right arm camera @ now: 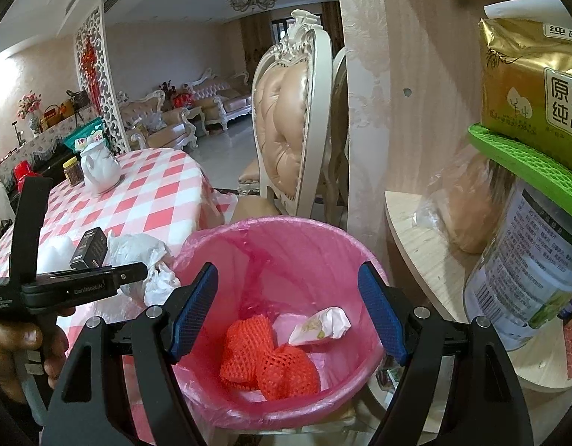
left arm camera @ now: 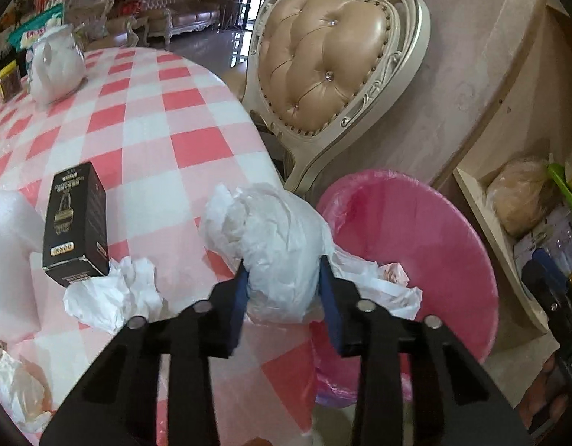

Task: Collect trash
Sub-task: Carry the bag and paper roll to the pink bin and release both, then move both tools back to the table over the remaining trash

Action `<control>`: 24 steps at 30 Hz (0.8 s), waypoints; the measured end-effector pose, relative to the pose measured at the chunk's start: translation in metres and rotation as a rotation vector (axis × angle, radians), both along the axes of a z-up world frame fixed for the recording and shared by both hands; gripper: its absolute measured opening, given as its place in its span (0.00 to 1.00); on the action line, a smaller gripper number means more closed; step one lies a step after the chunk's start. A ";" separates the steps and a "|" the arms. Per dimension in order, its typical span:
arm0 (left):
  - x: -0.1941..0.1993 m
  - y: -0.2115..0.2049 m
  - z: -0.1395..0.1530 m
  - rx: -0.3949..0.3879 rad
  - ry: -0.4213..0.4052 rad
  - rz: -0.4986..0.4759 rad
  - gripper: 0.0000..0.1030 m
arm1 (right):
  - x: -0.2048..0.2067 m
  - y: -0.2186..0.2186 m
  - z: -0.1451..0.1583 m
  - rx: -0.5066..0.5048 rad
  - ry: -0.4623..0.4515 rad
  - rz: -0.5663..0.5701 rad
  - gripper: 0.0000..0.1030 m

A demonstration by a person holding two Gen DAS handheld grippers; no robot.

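Observation:
On the edge of the pink-checked table (left arm camera: 167,119) lies a crumpled white plastic bag (left arm camera: 271,238). My left gripper (left arm camera: 284,286) is shut on it, both blue pads pressing into its sides. The right wrist view shows that gripper (right arm camera: 143,273) from the side, held by a hand (right arm camera: 11,338), with the bag (right arm camera: 137,247) at its tip. A bin with a pink liner (right arm camera: 323,245) stands beside the table. Inside lie two red foam nets (right arm camera: 271,360) and a crumpled wrapper (right arm camera: 319,325). My right gripper (right arm camera: 288,265) hangs open over the bin, nothing between its fingers.
A black box (left arm camera: 76,223), a crumpled white tissue (left arm camera: 111,293), white foam (left arm camera: 7,245) and another plastic bag (left arm camera: 18,390) lie on the table. A white teapot (left arm camera: 55,63) stands far back. A padded chair (left arm camera: 330,74) stands behind the bin, a stocked shelf (right arm camera: 427,245) to its right.

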State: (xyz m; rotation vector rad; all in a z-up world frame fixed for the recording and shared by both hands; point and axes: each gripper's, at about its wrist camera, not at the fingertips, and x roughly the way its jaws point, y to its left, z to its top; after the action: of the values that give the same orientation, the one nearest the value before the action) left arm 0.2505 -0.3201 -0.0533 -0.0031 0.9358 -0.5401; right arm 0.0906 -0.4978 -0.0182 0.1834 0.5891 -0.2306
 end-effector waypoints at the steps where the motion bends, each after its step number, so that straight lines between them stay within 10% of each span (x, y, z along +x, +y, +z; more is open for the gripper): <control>1: -0.002 0.000 0.004 -0.005 -0.013 0.000 0.31 | 0.000 0.000 0.000 0.001 -0.001 0.001 0.72; 12: -0.022 -0.032 0.045 -0.058 -0.167 -0.112 0.31 | -0.012 -0.005 0.009 -0.005 -0.023 -0.022 0.74; 24: -0.015 -0.045 0.056 -0.138 -0.129 -0.163 0.53 | -0.014 -0.010 0.008 -0.002 -0.013 -0.032 0.74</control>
State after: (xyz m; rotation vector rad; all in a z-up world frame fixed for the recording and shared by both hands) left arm 0.2360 -0.3647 0.0031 -0.0163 0.7759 -0.7471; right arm 0.0764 -0.5073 -0.0099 0.1919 0.5729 -0.2604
